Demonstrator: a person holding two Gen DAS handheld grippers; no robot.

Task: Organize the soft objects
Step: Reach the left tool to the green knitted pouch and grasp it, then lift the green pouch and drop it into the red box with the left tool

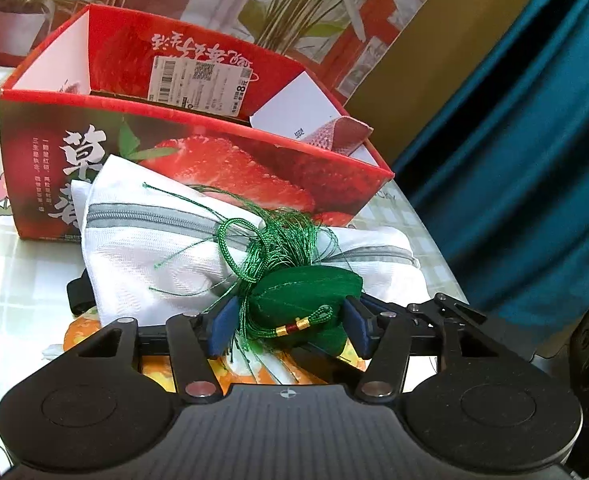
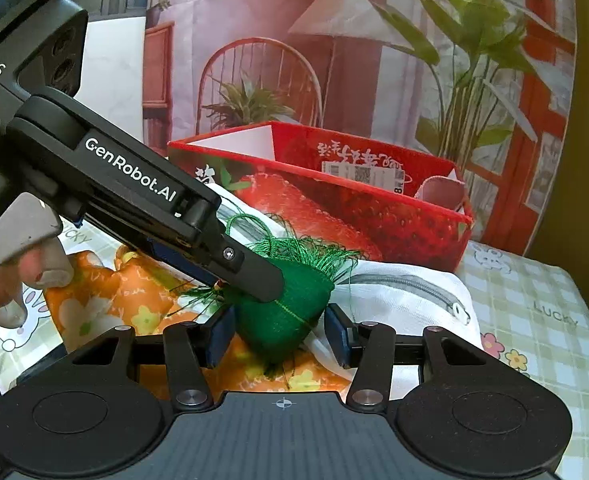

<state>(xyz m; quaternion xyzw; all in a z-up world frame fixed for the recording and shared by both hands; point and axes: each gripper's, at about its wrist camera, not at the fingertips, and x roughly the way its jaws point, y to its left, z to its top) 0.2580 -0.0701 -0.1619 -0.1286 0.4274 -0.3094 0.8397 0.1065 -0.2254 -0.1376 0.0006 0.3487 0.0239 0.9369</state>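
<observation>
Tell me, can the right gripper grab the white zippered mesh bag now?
Probably not yet. The right gripper has the green tasselled sachet sitting between its fingers, and the white zippered mesh bag lies beyond and beside that.

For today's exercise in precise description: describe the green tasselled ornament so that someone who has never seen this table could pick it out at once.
Find the red strawberry box on the checked tablecloth. In front of it lies a white zipped mesh bag, and on that bag's near edge sits the green ornament. It alone is thread-wrapped green, with loose tassels and a gold-and-red bead.

Black left gripper (image 2: 254,276) marked GenRobot.AI, blue pads (image 1: 223,326), silver pivot screws, bare-skinned hand (image 2: 10,284)
</observation>
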